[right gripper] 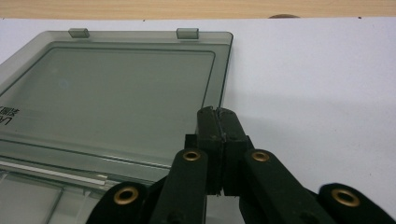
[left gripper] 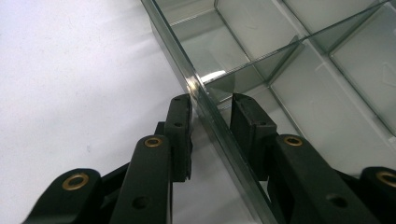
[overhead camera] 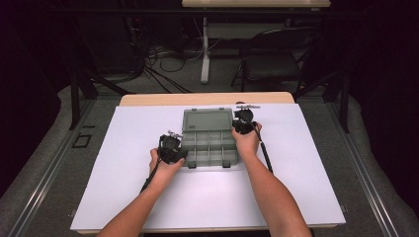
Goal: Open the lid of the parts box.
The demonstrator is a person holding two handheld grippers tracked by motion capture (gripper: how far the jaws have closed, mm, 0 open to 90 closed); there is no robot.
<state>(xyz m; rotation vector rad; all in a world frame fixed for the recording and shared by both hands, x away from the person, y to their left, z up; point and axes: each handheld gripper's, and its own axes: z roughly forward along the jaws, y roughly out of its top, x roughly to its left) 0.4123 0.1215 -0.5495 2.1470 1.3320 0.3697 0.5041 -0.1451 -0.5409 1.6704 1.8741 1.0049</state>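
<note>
A grey translucent compartment box lies open on the white mat, its lid folded flat to the far side. My left gripper is at the box's near left side. In the left gripper view this gripper is open, one jaw outside and one inside the clear side wall; the outer jaw touches it. The compartments look bare. My right gripper is at the lid's right edge. In the right gripper view the gripper is shut, and the rim of the lid runs into the seam between its jaws.
A white mat covers most of the table; a wooden strip shows at the far edge. Beyond the table stand a dark chair and a second table's leg, with cables on the floor.
</note>
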